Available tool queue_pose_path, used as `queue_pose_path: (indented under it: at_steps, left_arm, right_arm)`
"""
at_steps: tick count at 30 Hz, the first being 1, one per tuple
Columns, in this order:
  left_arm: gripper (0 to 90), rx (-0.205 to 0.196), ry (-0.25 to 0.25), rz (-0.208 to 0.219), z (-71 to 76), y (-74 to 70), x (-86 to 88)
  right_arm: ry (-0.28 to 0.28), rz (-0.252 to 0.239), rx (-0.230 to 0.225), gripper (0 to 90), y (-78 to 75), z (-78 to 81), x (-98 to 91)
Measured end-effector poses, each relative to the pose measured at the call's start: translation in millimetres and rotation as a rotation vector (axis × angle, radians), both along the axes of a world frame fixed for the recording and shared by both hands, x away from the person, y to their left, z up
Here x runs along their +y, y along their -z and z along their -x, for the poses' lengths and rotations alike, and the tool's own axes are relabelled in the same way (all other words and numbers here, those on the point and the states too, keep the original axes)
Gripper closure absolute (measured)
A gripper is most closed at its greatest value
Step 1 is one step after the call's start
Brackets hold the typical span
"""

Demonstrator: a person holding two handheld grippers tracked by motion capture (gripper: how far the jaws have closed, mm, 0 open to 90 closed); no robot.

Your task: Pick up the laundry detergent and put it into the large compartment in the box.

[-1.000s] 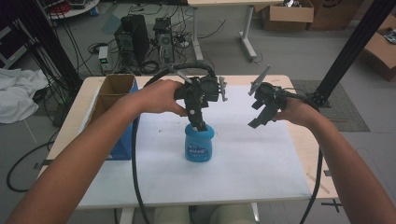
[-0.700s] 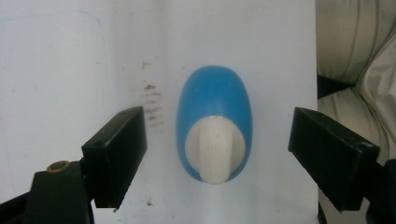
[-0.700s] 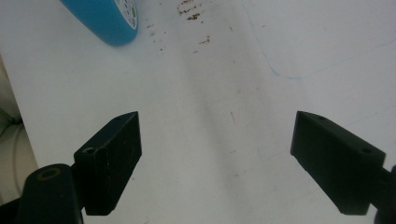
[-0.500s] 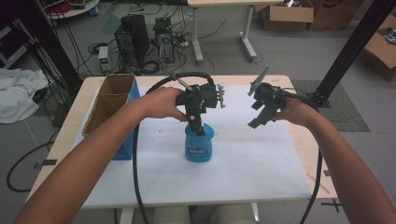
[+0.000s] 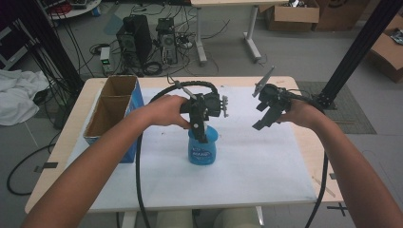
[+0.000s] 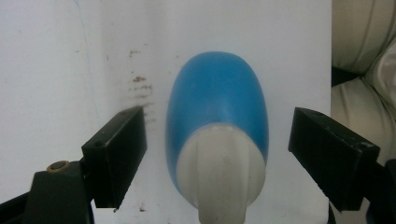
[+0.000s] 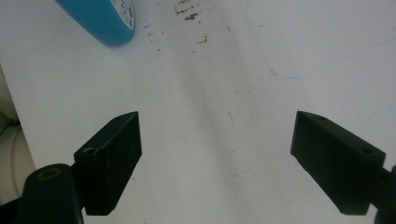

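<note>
Blue bottle [image 5: 203, 149] upright mid-table on the white sheet [image 5: 266, 161], right of the cardboard box [image 5: 111, 111]; white cap [image 6: 219, 172] centred between wide-open jaws of the left gripper [image 5: 202, 135]. Best lowered straight, closed evenly around the cap. Right gripper [image 5: 263, 118] empty, spread wide, well right of the bottle.

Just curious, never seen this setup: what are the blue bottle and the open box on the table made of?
The blue bottle looks like smooth, slightly glossy plastic with a ribbed white cap. The box seems cardboard: dull brown inside, printed blue outside.
</note>
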State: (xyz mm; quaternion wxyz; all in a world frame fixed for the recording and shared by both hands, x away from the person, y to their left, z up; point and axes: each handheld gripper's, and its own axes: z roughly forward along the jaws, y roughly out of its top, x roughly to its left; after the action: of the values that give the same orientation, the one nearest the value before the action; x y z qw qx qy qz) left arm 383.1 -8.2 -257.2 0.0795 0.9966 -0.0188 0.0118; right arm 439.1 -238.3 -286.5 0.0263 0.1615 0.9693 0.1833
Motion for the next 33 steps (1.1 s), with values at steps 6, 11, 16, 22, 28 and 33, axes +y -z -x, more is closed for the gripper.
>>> queue_pose_path:
  at_steps: [6, 11, 16, 22, 28, 33]
  left_arm:
    - [20.0, -0.005, 0.005, -0.014, 0.4, 5.8, -1.5]
    - [20.0, -0.006, 0.004, -0.027, -0.3, 12.9, -2.4]
    - [20.1, -0.002, -0.004, -0.031, -1.4, 18.6, -2.1]
    - [20.3, 0.000, -0.003, -0.044, -2.6, 26.3, -2.0]
    - [21.4, -0.002, -0.004, -0.044, -3.4, 29.4, -1.9]
    - [23.2, -0.001, -0.007, -0.037, -4.2, 28.6, -0.8]
  right_arm:
    - [-0.006, 0.002, -0.001, 16.4, 0.1, 0.4, 0.9]
    - [-0.003, 0.003, 0.002, 16.5, 0.4, 0.6, 1.2]
    - [-0.004, -0.002, 0.003, 16.5, 0.8, 0.6, 0.8]
    - [0.000, -0.005, 0.009, 16.6, 3.4, -0.1, -2.0]
    - [0.002, -0.008, 0.010, 16.7, 3.2, -0.3, -2.5]
    - [0.001, -0.007, 0.009, 16.7, 3.8, -0.8, -2.0]
